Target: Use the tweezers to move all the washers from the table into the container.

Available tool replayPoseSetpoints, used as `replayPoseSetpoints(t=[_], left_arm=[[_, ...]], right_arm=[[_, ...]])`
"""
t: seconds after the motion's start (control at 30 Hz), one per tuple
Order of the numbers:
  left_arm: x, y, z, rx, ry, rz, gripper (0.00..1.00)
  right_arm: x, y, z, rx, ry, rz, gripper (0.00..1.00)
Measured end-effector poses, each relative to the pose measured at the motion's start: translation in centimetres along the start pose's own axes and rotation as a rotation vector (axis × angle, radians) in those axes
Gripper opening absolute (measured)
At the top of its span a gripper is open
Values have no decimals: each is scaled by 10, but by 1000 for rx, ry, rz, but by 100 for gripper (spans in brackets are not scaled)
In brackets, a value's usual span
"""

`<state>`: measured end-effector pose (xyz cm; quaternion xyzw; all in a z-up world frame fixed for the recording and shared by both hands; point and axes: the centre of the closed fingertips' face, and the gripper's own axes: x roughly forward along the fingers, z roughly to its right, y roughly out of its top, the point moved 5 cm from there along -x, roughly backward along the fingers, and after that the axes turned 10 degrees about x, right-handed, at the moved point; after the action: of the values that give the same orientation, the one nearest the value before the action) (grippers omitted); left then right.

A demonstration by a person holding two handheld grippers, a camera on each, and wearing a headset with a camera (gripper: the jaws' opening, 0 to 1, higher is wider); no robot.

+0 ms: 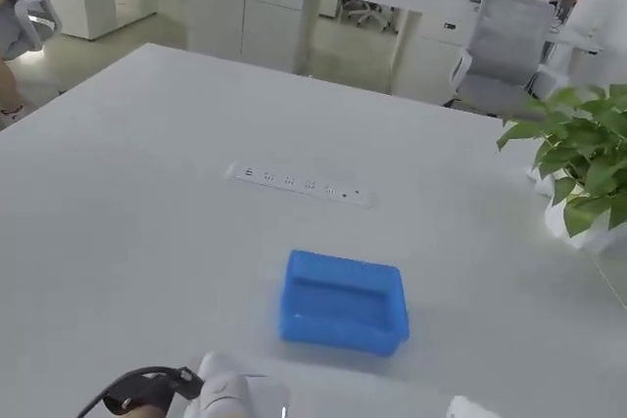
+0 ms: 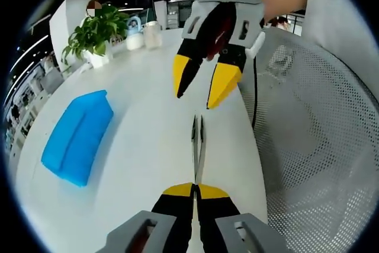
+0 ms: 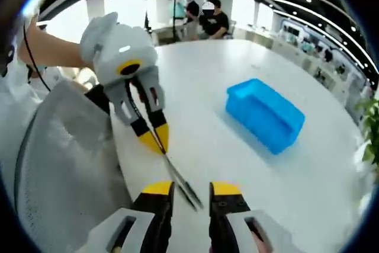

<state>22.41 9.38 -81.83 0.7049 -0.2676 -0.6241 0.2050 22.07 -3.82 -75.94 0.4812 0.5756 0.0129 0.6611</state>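
Note:
A blue container (image 1: 343, 302) sits open on the white table (image 1: 147, 193); it also shows in the left gripper view (image 2: 80, 134) and the right gripper view (image 3: 265, 114). My left gripper (image 2: 195, 192) is shut on the silver tweezers (image 2: 197, 140), which point away from it. The right gripper (image 2: 201, 84) faces it with jaws open, just beyond the tweezer tips. In the right gripper view the tweezers (image 3: 177, 179) reach from the left gripper (image 3: 155, 134) into the gap of the open right gripper (image 3: 192, 189). A gripper's white body (image 1: 240, 396) shows at the table's near edge.
A white power strip (image 1: 299, 183) lies behind the container. A potted plant (image 1: 583, 159) stands at the table's right edge. A mesh chair back (image 2: 314, 134) is close beside the grippers. Desks and an office chair (image 1: 505, 46) stand beyond the table.

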Motion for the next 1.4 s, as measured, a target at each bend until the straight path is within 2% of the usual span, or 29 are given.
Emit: replayPoseSetpoints(t=[0.1, 0.2, 0.27, 0.37, 0.5, 0.53, 0.57, 0.7, 0.87, 0.97, 1.0, 1.03, 1.1, 1.13, 1.2, 1.27, 1.3, 1.33, 1.37, 1.4], left_arm=[[-1, 0, 0, -22, -5, -2, 0], [-2, 0, 0, -11, 7, -10, 0], [-3, -1, 0, -23, 7, -14, 0], [-4, -2, 1, -16, 11, -24, 0], [1, -7, 7, 13, 0, -72, 0], [3, -1, 0, 53, 50, -24, 0], [3, -4, 6, 17, 20, -51, 0], [4, -3, 8, -12, 28, -35, 0], [3, -3, 8, -42, 40, -37, 3], [2, -4, 7, -88, 61, -44, 14], [1, -4, 4, -142, 100, -34, 19], [-1, -2, 4, -168, 106, -16, 21], [-10, 1, -3, -235, 174, 42, 25], [-13, 1, -5, -258, 194, 62, 30], [-22, 0, -7, -343, 206, 80, 41], [-33, 0, -10, -434, 244, 101, 57], [-42, 0, -13, -487, 307, 103, 69], [-49, 2, -16, -485, 347, 120, 75], [-55, 4, -16, -473, 364, 135, 77], [-65, 3, -14, -479, 394, 120, 80]], right_arm=[[-12, 2, 8, 20, -51, 26, 25], [-28, 6, 15, 122, -76, 75, 32], [-36, 8, 18, 148, -91, 102, 34], [-54, 16, 15, 196, -104, 178, 37], [-72, 17, 9, 228, -139, 227, 42], [-76, 17, 7, 240, -146, 242, 44], [-79, 16, 6, 249, -154, 250, 45], [-96, 9, 4, 276, -205, 302, 51], [-114, -5, 7, 298, -270, 317, 61], [-119, -14, 10, 316, -293, 315, 69], [-120, -16, 12, 322, -296, 315, 70], [-120, -17, 12, 328, -298, 317, 71], [-121, -18, 15, 337, -309, 331, 74], [-121, -18, 16, 340, -309, 336, 74], [-120, -18, 18, 345, -311, 338, 75], [-119, -17, 20, 341, -317, 340, 79], [-119, -17, 20, 341, -319, 342, 80], [-119, -17, 20, 340, -318, 343, 81], [-119, -17, 20, 343, -316, 342, 82], [-118, -17, 20, 350, -310, 340, 84]])
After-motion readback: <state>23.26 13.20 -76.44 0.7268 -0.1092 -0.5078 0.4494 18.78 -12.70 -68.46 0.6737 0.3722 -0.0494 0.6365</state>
